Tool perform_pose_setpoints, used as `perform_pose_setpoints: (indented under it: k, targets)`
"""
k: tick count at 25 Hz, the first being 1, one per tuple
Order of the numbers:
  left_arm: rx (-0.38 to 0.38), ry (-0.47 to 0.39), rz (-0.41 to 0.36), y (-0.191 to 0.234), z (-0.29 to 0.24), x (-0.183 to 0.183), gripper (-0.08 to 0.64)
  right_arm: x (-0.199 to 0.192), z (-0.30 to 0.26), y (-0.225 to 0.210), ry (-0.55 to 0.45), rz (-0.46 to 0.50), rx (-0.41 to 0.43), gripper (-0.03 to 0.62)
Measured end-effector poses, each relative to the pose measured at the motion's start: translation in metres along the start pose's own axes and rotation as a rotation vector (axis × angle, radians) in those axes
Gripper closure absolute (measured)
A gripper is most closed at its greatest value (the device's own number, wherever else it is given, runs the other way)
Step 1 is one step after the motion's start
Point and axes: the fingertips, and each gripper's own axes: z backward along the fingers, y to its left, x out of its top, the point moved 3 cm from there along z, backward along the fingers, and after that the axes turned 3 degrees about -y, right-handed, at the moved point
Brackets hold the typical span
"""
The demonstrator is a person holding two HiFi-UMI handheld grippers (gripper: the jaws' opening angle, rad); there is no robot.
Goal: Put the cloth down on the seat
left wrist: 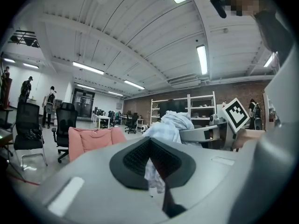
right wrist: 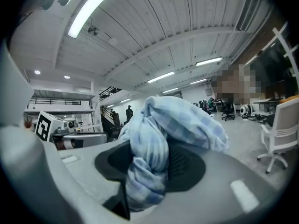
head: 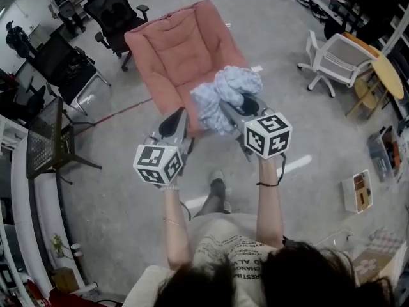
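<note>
1. Floor [head: 275, 50]: grey and smooth, and the widest thing in the head view.

2. Seat [head: 179, 50]: a pink padded armchair ahead of me, with a bare cushion. In the left gripper view it stands low and well off [left wrist: 91, 139].

3. Black office chairs [head: 115, 11]: a group past the seat's left side.

4. White chair [head: 339, 59]: stands to the right, apart from the seat.

5. Cloth [head: 227, 94]: a pale blue checked fabric, bunched into a lump. I hold it up in the air and it is not lying on the seat. In the head view it covers the seat's front edge.

6. My right gripper [head: 239, 110]: the jaws are clamped on the thick bunch of the cloth [right wrist: 173, 120]. The fabric fills the gap between the pads and spills over the top.

7. My left gripper [head: 179, 121]: the jaws are drawn together, with a thin strip of the cloth caught between the pads [left wrist: 152, 174]. The main lump sits off to its right [left wrist: 170, 125].

8. Marker cubes: one is on each gripper, at the near end [head: 268, 134].
</note>
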Motion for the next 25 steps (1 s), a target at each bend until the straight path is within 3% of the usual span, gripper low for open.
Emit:
perform_pose_setpoints:
  k: [9, 25]
  targets:
    - [0.033, 0.002, 0.026, 0.035, -0.054, -0.018, 0.561, -0.007, -0.047, -0.046, 0.024, -0.013, 0.008, 0.407]
    - [0.021, 0.067, 0.045, 0.099, -0.172, -0.032, 0.561, -0.01, -0.137, -0.132, 0.09, -0.062, -0.007, 0.407]
